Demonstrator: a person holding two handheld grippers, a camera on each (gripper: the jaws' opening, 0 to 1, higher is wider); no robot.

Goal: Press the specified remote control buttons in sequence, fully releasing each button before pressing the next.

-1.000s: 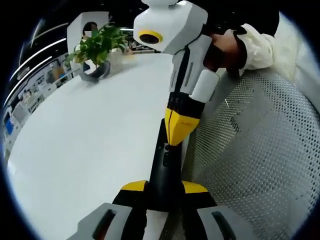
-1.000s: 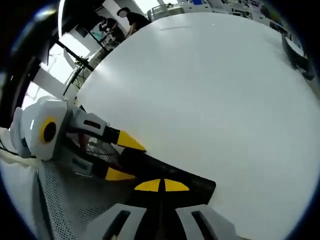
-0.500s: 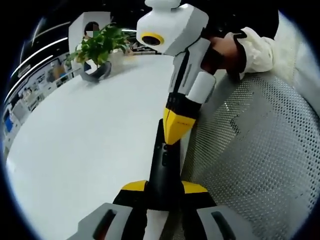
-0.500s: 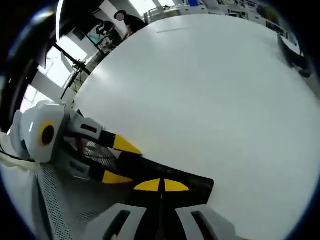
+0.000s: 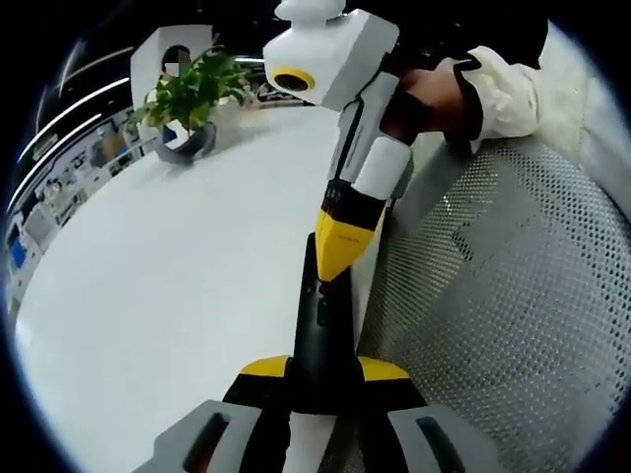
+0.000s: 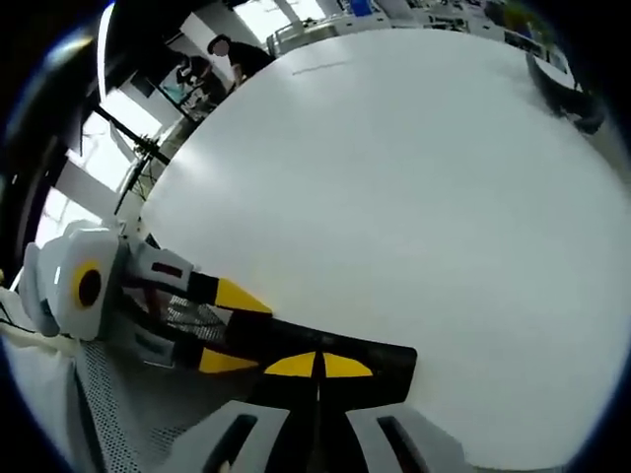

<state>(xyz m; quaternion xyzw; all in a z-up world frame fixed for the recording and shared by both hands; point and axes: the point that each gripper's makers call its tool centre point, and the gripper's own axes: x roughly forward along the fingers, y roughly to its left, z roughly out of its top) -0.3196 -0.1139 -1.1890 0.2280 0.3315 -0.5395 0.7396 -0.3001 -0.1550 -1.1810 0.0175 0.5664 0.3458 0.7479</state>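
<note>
Left gripper view: left claw [image 5: 322, 379] clamps the remote [image 5: 323, 330] at the counter [image 5: 168, 296] edge; right claw [image 5: 335, 264], tips together, touches its buttons. Rigid, light, probably slippery: hold its sides.

Closed tongs [image 6: 317, 366] on black remote [image 6: 340, 353]

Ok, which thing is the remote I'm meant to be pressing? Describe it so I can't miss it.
On the white table, at the edge beside the grey mesh chair, the left gripper clamps a remote. It is the slim black bar there, with the right gripper's yellow tip on its buttons.
</note>
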